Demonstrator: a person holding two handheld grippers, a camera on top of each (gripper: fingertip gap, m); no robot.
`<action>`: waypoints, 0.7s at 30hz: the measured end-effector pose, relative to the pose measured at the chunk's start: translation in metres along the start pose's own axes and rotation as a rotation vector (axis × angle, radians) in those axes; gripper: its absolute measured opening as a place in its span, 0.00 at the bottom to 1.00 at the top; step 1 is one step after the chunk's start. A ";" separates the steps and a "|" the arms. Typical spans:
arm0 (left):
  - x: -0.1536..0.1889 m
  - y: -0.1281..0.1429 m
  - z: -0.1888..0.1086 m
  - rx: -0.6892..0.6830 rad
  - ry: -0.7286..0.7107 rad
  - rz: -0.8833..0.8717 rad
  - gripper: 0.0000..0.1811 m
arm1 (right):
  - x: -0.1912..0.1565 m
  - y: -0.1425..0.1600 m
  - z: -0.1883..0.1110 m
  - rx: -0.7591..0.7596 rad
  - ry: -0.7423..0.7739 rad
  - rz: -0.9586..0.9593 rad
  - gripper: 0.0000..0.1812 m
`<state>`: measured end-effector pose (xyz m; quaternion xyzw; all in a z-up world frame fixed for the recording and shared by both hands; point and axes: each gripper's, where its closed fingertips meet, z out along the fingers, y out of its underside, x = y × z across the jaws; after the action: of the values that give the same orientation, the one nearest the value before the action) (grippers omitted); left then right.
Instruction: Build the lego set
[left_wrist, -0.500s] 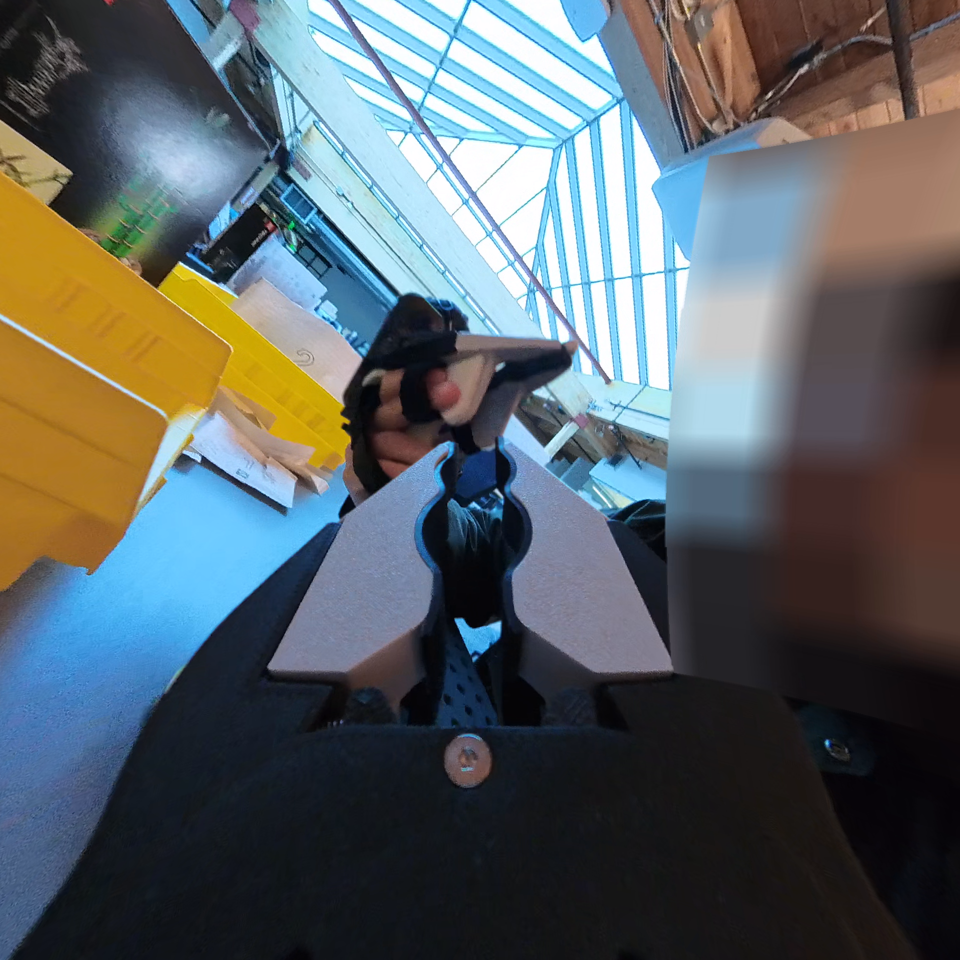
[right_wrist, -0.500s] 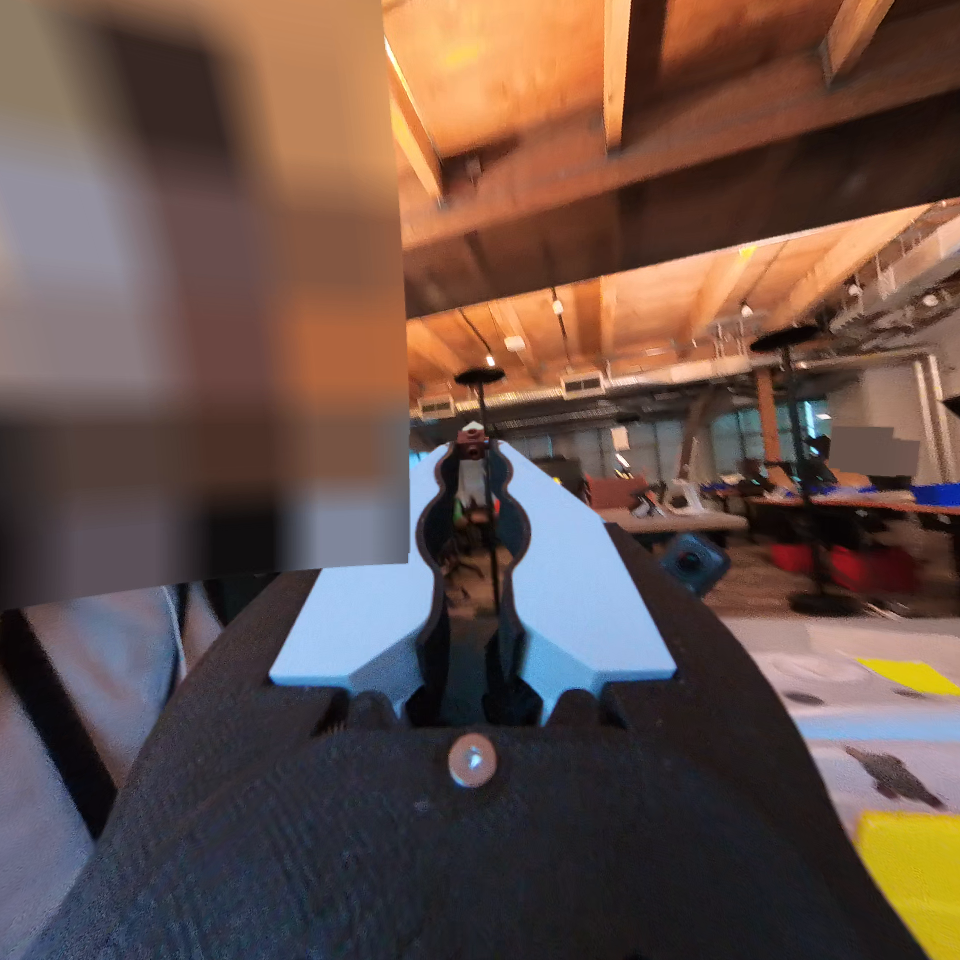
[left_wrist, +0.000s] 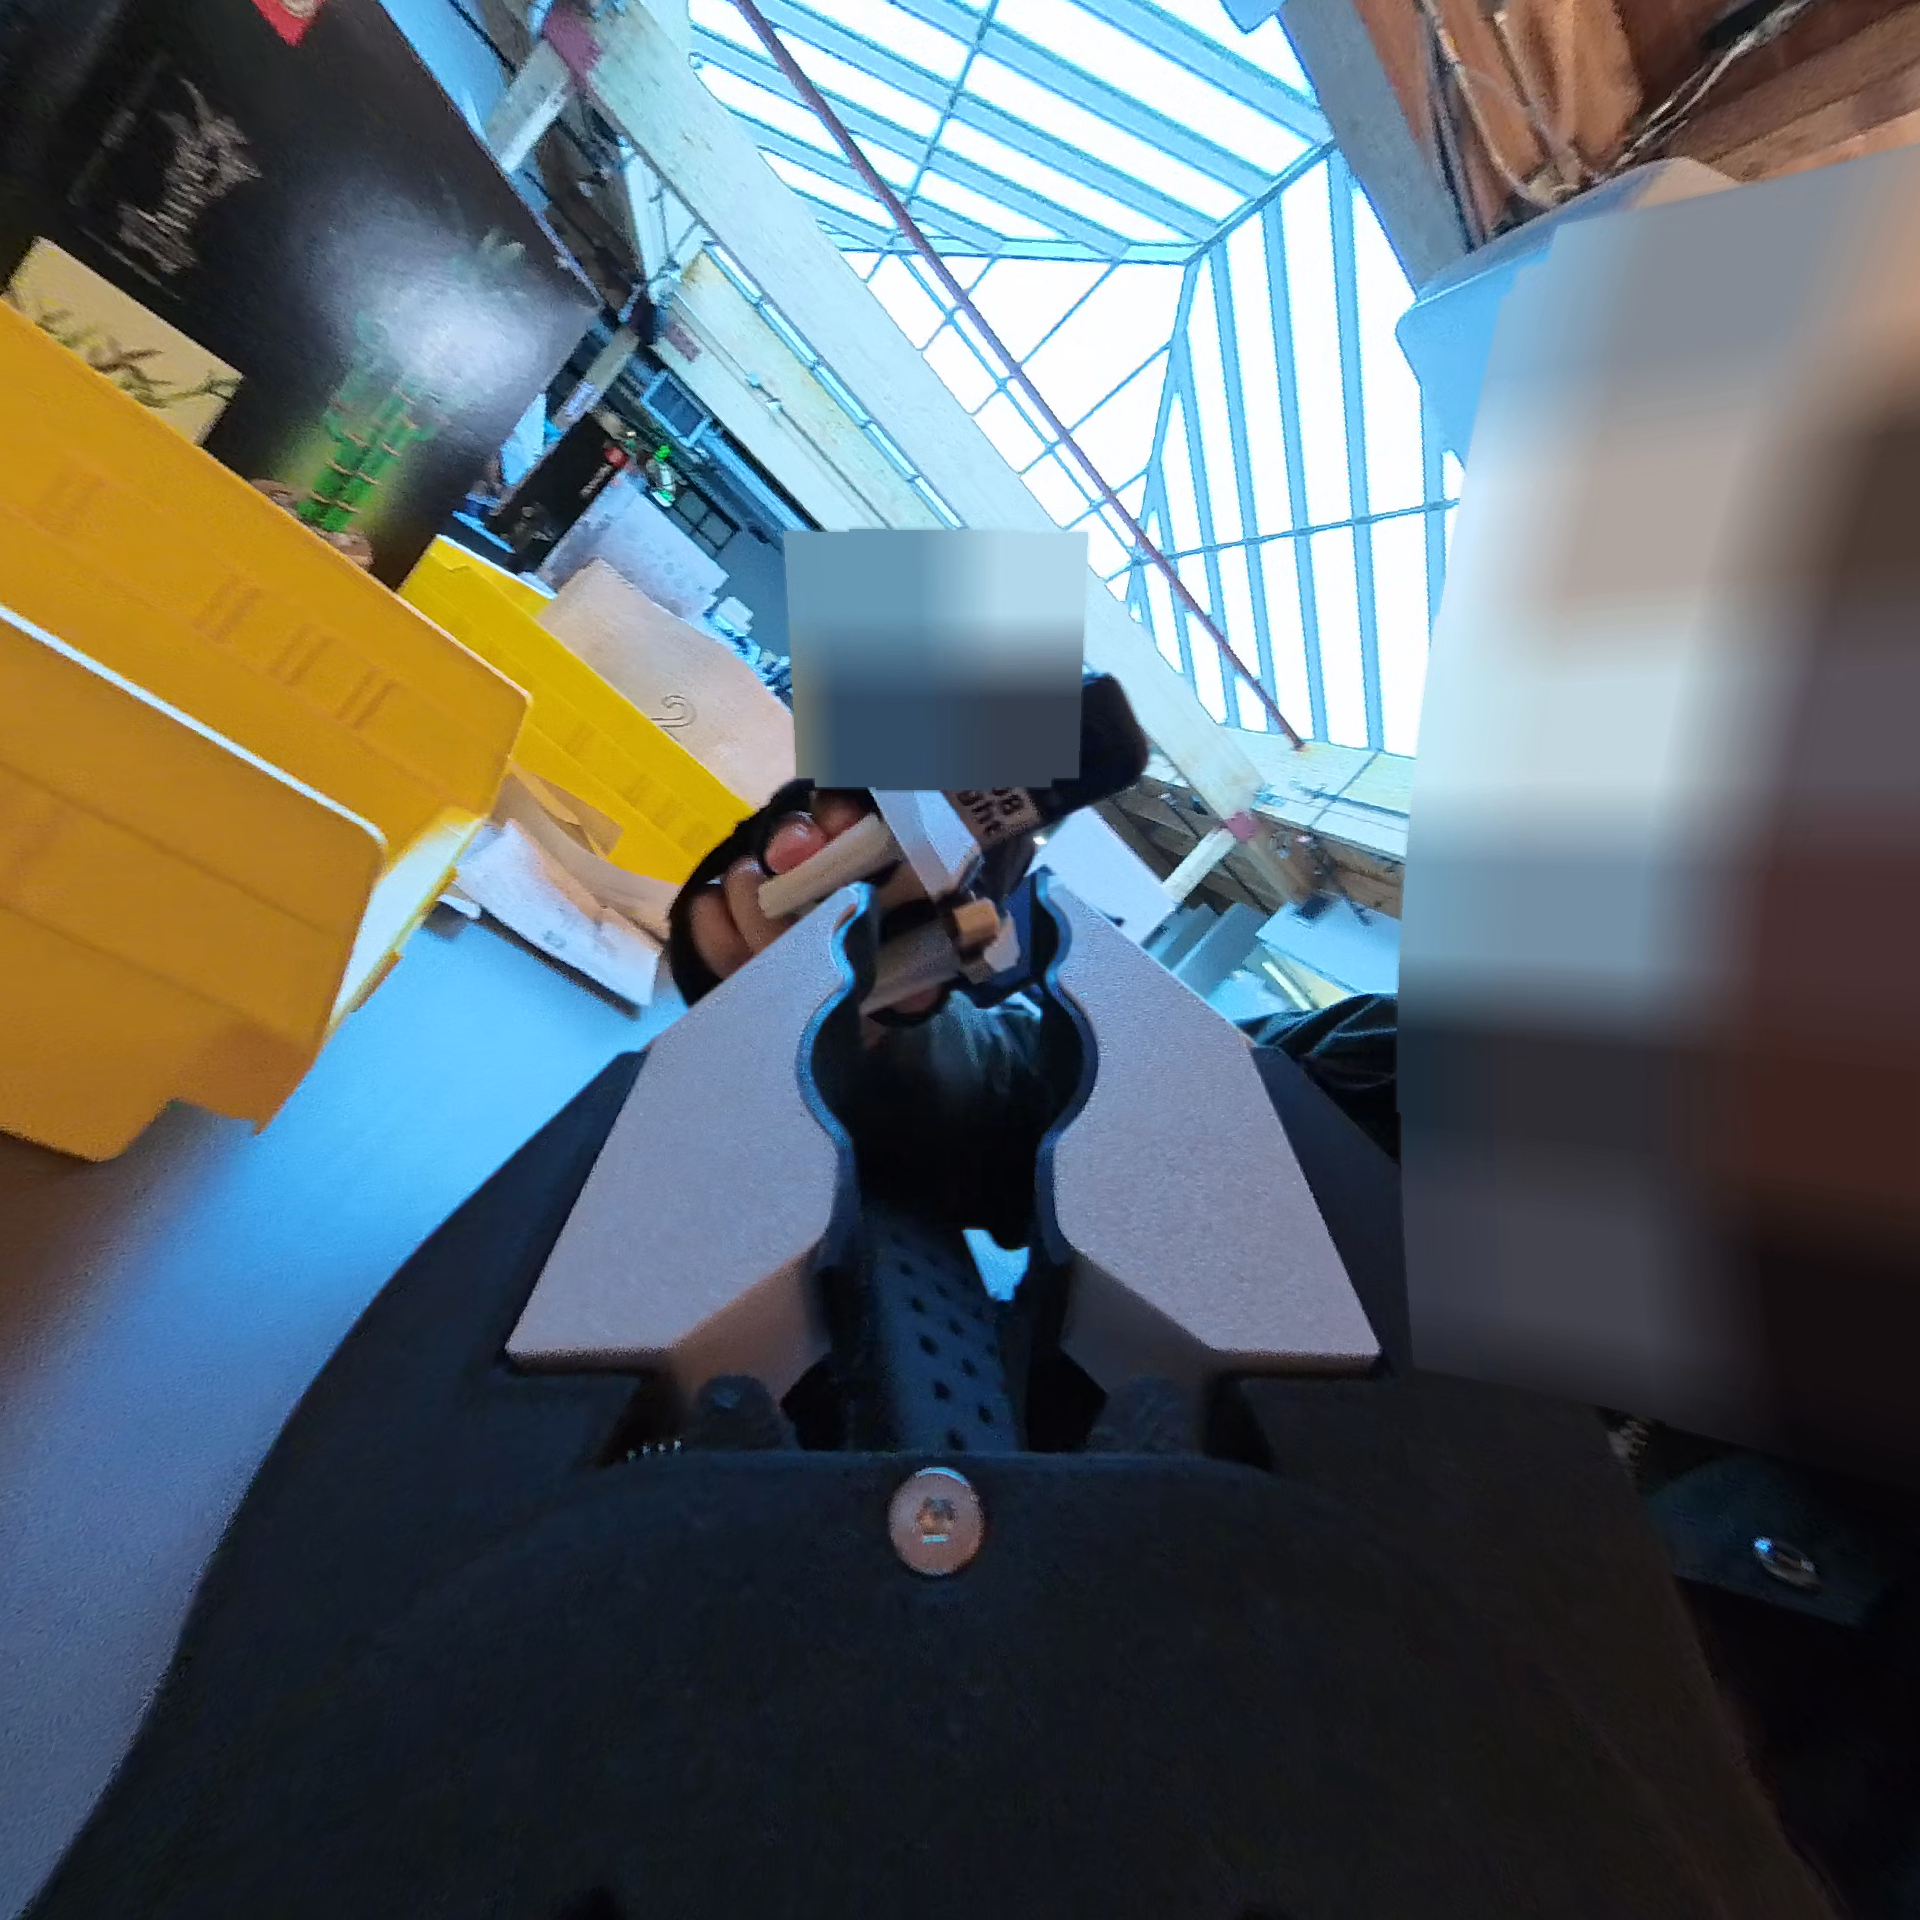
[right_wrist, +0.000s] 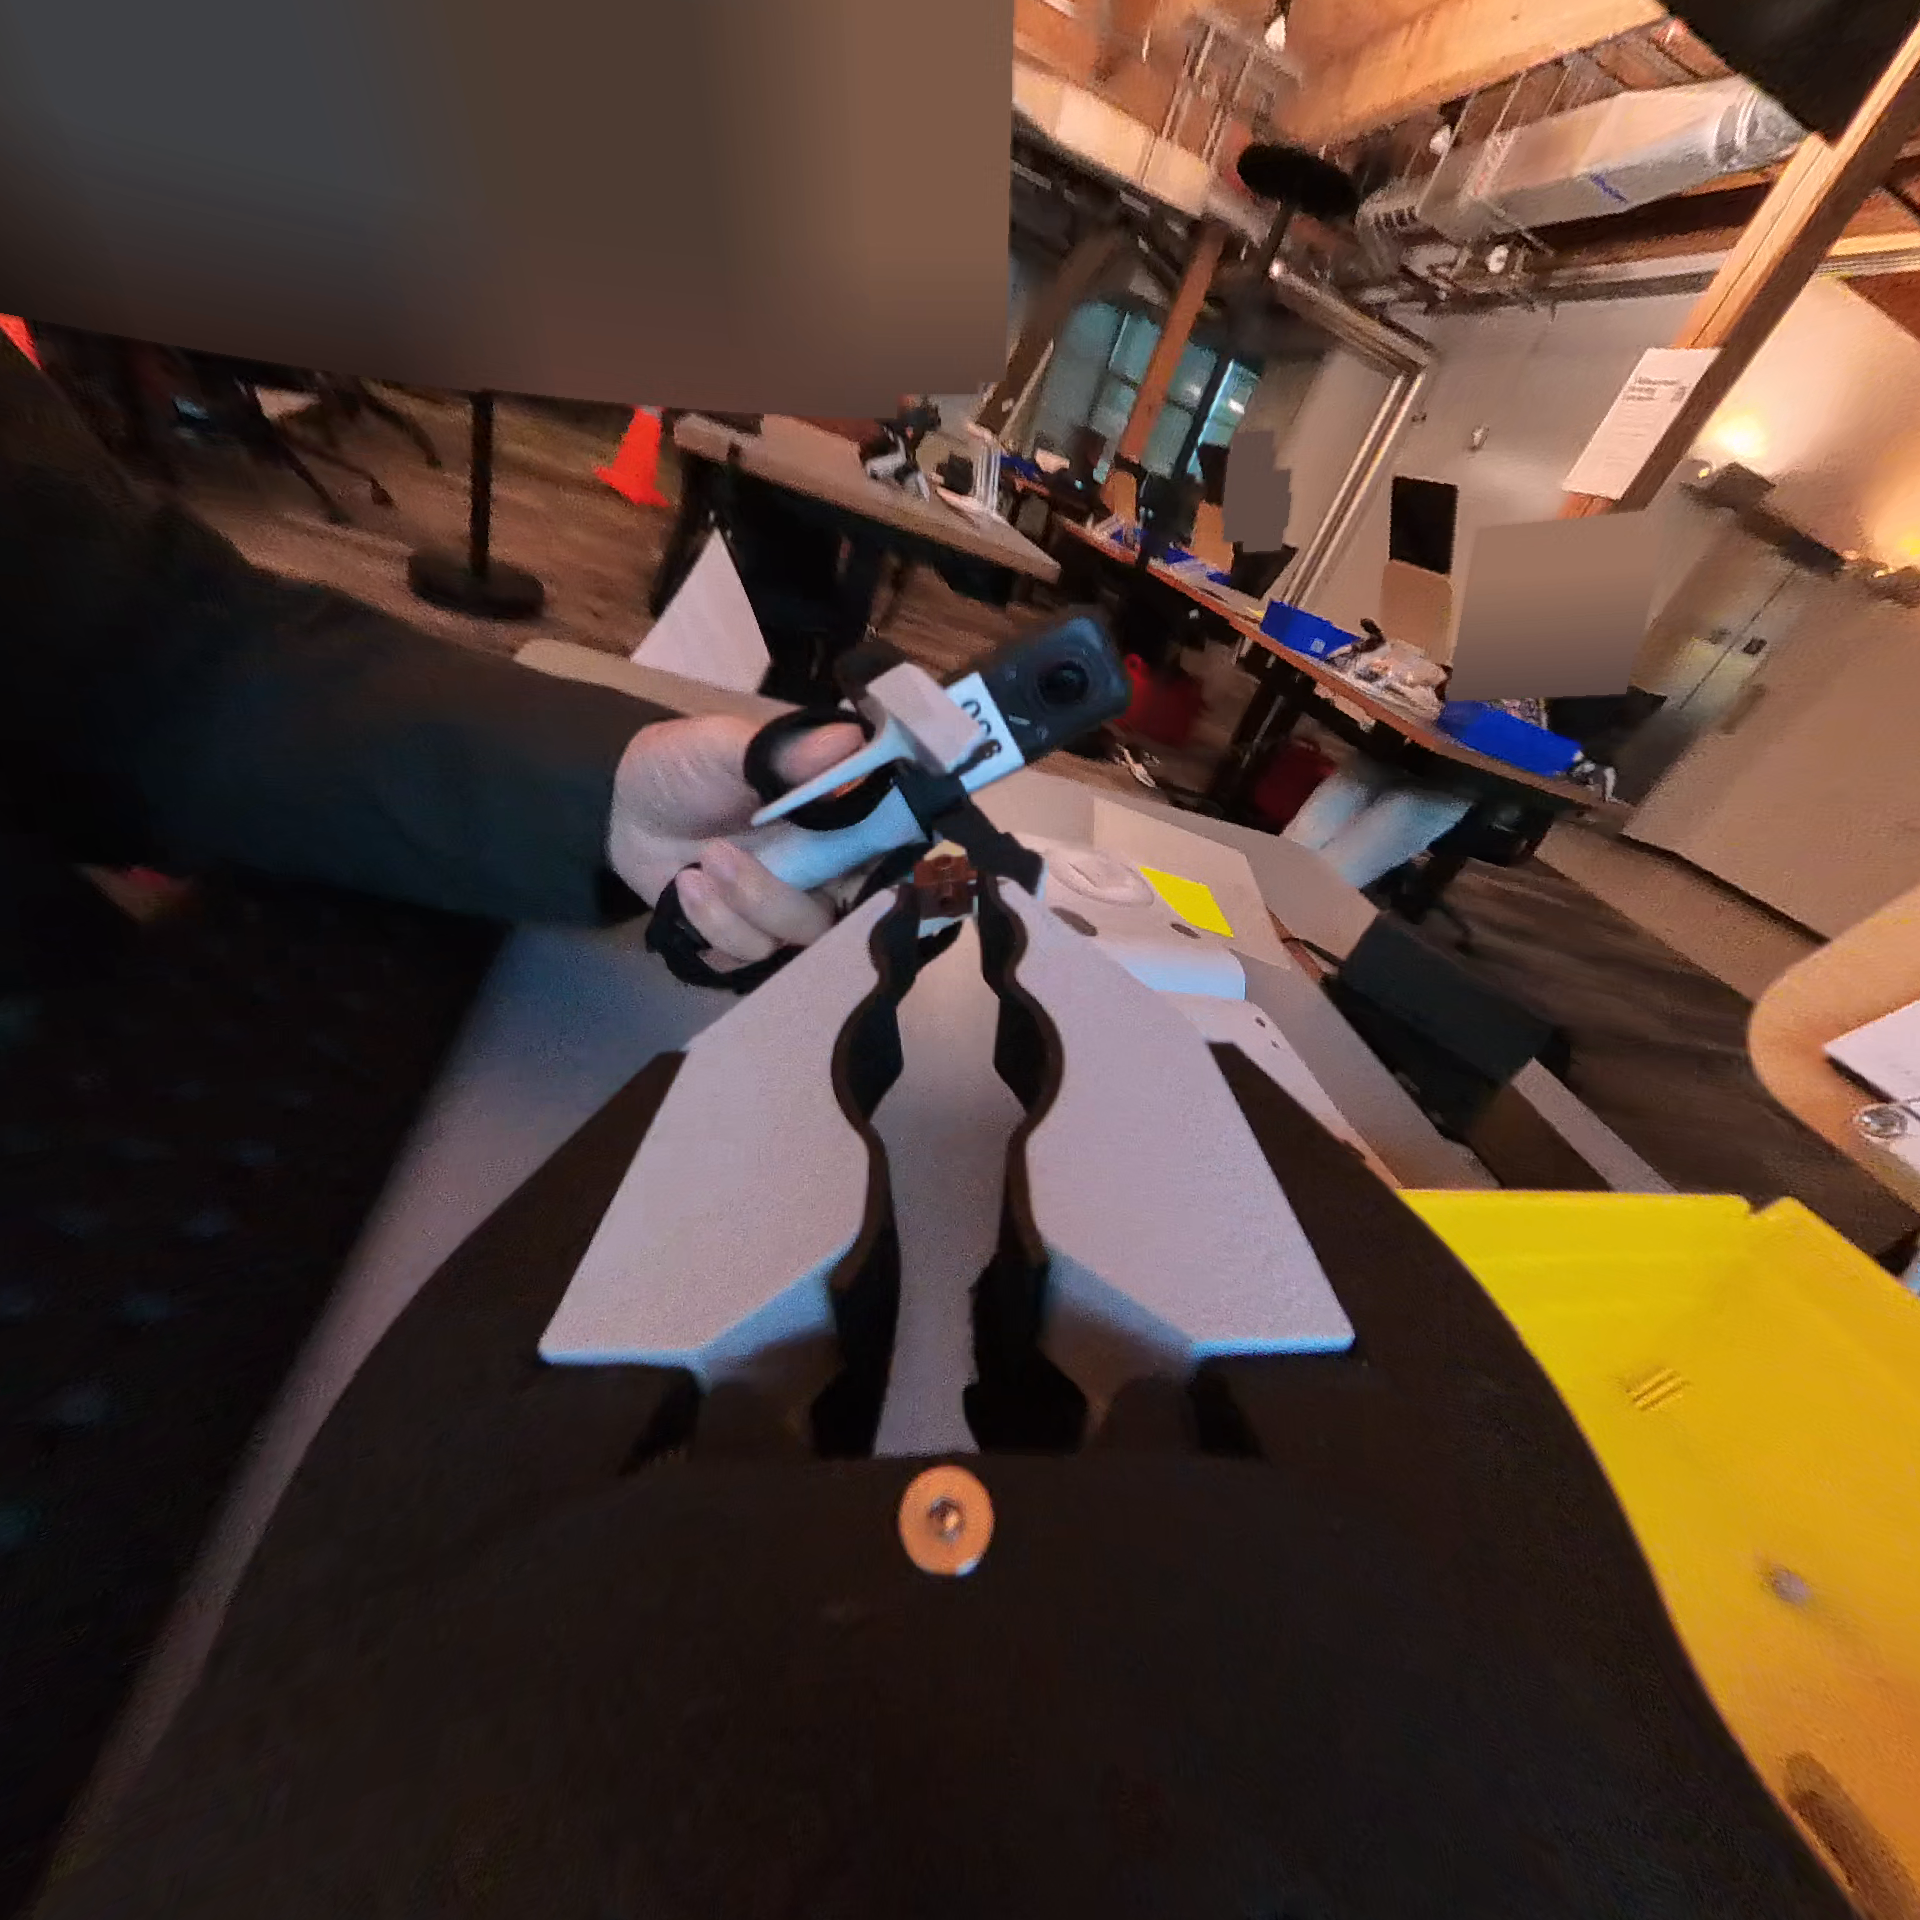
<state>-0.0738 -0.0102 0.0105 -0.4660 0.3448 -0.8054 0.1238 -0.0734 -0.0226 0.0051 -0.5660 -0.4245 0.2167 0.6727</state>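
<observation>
Lego piece (right_wrist: 943, 881), small and reddish-brown, is sitting pinched at the very tips of the right hand-held gripper (right_wrist: 940, 896), at the centre of the right wrist view, raised above the pale counter (right_wrist: 582, 1039). The left hand-held gripper (right_wrist: 961, 831) is reaching in from the left of that frame, its black tips just beside the piece; a hand (right_wrist: 707, 821) is squeezing its trigger. In the left wrist view the left hand-held gripper (left_wrist: 951, 914) is standing parted, grasping nothing, with a tan bit showing at the other tool's tips near frame centre. Yellow bins (left_wrist: 208, 727) are filling the left side there. The piece is probably light, rigid and slick, so it is likely to twist or pop out; gripping its flat side walls, clear of the studs, looks safest.
</observation>
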 end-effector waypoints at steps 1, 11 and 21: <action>-0.002 0.002 0.000 -0.013 -0.020 0.015 0.13 | -0.003 0.003 0.004 -0.018 -0.004 -0.001 0.05; -0.014 0.020 0.003 -0.115 -0.080 0.047 0.03 | 0.000 0.022 0.007 -0.121 0.048 -0.135 0.05; -0.011 -0.004 -0.017 -0.049 -0.132 0.102 0.03 | 0.008 0.010 -0.004 -0.117 0.071 -0.200 0.05</action>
<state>-0.0815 0.0062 -0.0001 -0.5028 0.3786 -0.7569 0.1758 -0.0637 -0.0163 -0.0014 -0.5665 -0.4667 0.1033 0.6713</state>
